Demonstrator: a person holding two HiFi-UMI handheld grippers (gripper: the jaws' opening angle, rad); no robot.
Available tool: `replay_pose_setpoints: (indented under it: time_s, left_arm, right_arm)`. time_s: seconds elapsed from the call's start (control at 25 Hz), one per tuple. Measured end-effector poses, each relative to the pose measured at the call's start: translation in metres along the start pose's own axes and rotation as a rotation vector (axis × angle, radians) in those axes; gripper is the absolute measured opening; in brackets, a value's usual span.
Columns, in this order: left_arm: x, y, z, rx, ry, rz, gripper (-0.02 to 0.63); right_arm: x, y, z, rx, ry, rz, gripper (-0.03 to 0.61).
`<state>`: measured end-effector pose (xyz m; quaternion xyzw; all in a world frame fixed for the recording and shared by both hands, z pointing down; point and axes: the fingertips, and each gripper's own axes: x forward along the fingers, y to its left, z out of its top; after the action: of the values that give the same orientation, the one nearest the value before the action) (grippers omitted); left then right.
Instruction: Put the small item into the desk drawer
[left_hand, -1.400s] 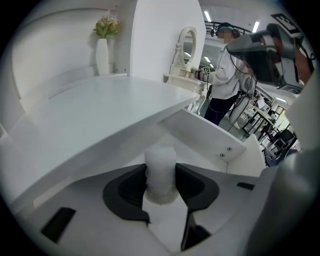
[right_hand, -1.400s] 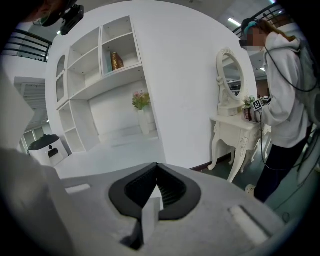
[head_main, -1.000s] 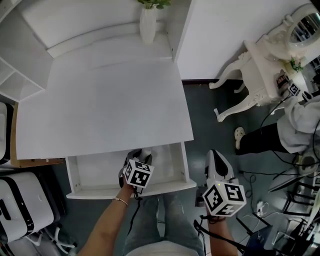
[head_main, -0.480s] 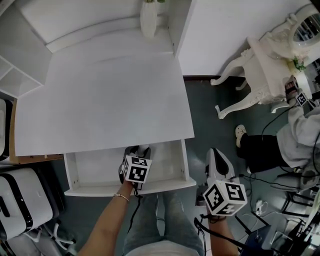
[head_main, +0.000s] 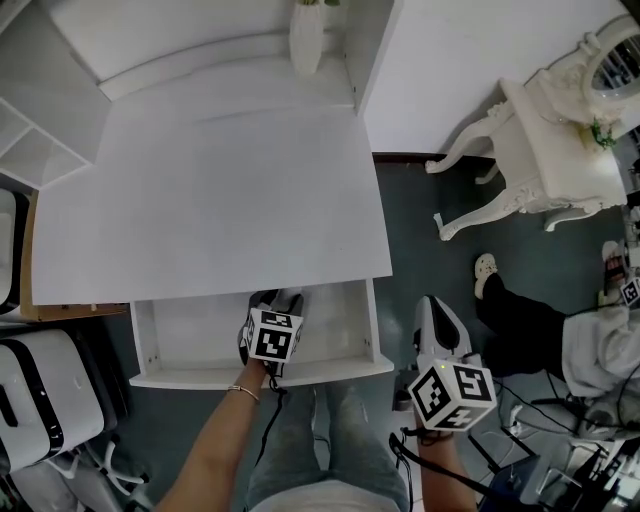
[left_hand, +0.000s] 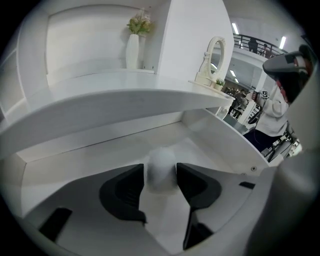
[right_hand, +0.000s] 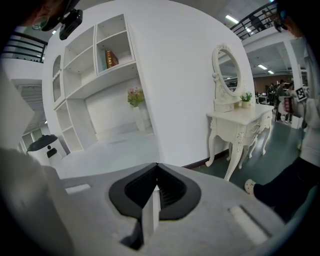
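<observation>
The white desk drawer stands pulled out under the desk top. My left gripper reaches into its right half. In the left gripper view a small white ball sits blurred between the two black pads, just above the drawer floor. The jaws of my left gripper are opening, and a thin gap shows on each side of the ball. My right gripper hangs over the dark floor to the right of the drawer. Its pads are pressed together with nothing between them.
A white vase stands at the back of the desk top. An ornate white dressing table and a seated person are at the right. A white case stands to the left of the drawer.
My left gripper has slid a little to the left and further into the drawer. The right gripper has barely moved. The person at the right has shifted further right.
</observation>
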<state>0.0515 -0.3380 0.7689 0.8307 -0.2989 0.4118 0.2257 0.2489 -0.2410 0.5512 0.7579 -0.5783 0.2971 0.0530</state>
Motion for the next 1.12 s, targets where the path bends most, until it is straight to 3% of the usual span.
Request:
replay_pose_setpoints:
  time_s: [0.64,0.88,1.12]
  left_arm:
    - [-0.054,-0.004,0.004,0.097,0.0,-0.013,0.198]
    - [-0.107,0.002,0.026,0.063,-0.111,0.031,0.158]
    - [-0.178,0.011,0.053,-0.032,-0.264,0.093,0.095]
  right_arm:
    - [-0.01,0.035,0.018,-0.008,-0.039,0.055,0.005]
    - [-0.022,0.047,0.028,-0.03,-0.056,0.081,0.005]
    - [-0.036,0.065,0.041,-0.068,-0.077,0.124,0.005]
